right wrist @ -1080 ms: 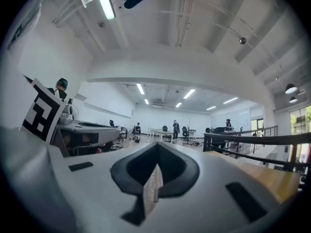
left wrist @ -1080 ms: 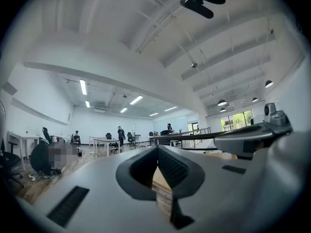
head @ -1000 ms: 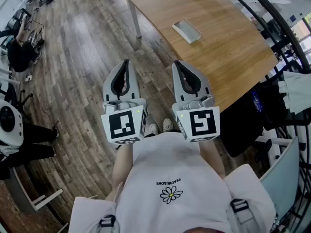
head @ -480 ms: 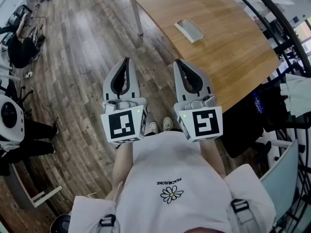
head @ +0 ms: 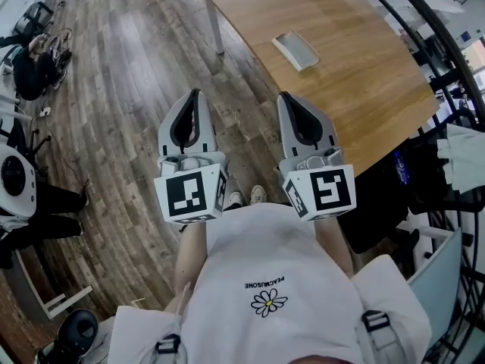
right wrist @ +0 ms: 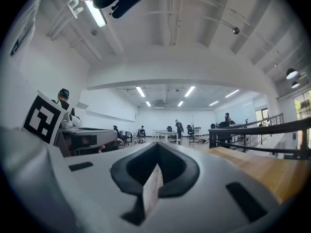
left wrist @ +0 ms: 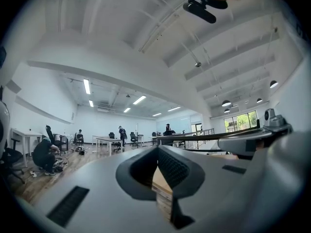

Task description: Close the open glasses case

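The open glasses case [head: 294, 49] is seen lying on the wooden table [head: 364, 74], well apart from both tools. The left gripper [head: 195, 97] and right gripper [head: 285, 98] are held level, side by side near the table's edge, jaws pressed together with nothing gripped.
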Demonstrator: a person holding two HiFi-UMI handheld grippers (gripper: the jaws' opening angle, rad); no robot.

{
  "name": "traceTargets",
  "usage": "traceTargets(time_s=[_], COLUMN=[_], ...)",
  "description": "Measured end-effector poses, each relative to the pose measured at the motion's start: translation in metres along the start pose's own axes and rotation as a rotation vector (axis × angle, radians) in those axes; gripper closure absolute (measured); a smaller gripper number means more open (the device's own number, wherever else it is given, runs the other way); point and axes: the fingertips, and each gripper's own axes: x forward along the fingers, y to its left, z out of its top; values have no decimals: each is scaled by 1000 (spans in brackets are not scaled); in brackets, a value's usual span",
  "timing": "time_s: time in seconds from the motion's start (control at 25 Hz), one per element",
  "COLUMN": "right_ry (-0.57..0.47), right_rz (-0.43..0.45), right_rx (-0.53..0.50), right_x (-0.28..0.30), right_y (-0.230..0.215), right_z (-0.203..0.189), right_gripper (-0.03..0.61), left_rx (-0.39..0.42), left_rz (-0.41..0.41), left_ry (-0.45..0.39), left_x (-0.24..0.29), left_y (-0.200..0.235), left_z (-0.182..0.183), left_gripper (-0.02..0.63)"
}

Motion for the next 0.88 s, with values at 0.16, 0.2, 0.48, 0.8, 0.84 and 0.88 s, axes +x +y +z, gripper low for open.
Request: traceTargets(time_s=[0.16, 0.2, 0.48, 0.8, 0.84, 0.88], right_ry=[-11, -10, -16, 8, 19, 33], right_rz=[46, 53, 104, 106, 107, 107], right_rx=[30, 40, 33, 39, 42, 48], right_x=[6, 7, 18, 59, 66, 73], right_y=[-6, -7, -7, -22, -23, -23], right_z=[-6, -8, -13, -29, -34, -39], right_gripper=[572, 572, 572, 572, 572, 572], left_rx=[-4, -6, -18, -23, -24, -25], left_rz=[33, 40, 57, -7, -11, -13], left_ry=[-18, -20, -25, -57, -64, -67], left_x=[4, 3, 18, 73, 80, 86], left_y=[-1, -2, 1, 8, 11, 15], left_z=[-2, -3, -10, -13, -12, -12], left_gripper=[598, 598, 598, 598, 598, 598])
